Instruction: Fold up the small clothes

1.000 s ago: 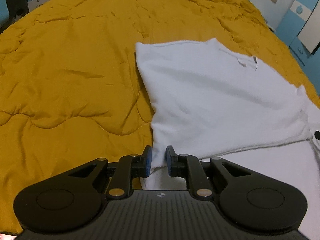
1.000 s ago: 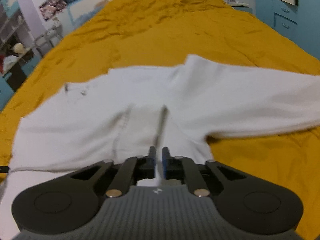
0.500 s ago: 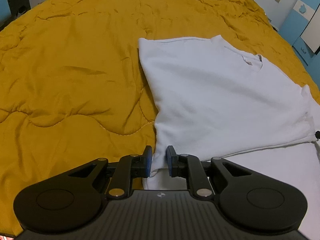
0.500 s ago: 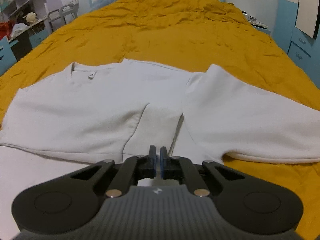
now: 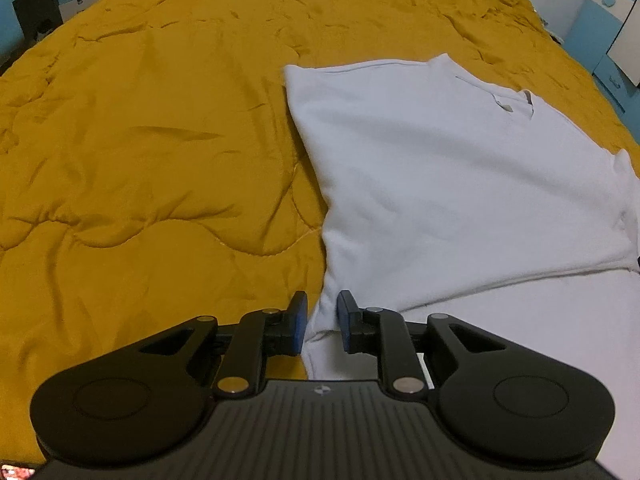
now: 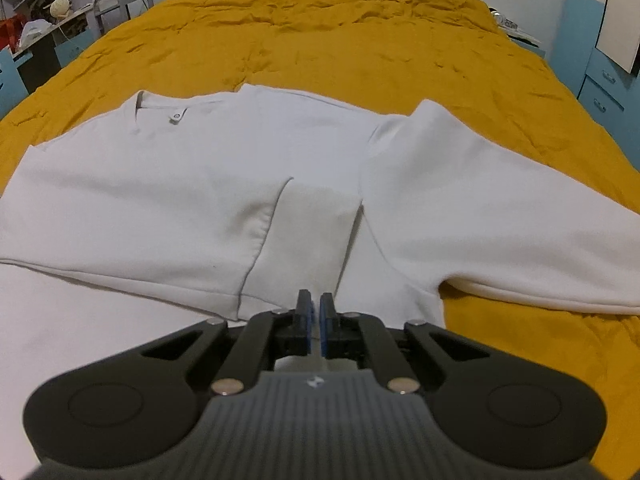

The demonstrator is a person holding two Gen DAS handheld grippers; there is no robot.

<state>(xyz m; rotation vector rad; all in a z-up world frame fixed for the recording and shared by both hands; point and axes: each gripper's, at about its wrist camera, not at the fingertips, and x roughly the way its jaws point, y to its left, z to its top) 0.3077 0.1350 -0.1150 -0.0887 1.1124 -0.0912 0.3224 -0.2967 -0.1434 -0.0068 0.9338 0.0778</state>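
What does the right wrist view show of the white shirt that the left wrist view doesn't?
Only the right wrist view shows the spread sleeve lying out on the quilt, and the shut right gripper. Only the left wrist view shows the shirt's folded straight side edge and the left gripper, jaws opening around its hem. Both show the white shirt, collar and yellow quilt.

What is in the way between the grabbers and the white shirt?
Nothing visible. The white shirt lies on the yellow quilt. The left gripper straddles its edge, jaws opening. The right gripper is shut right over it.
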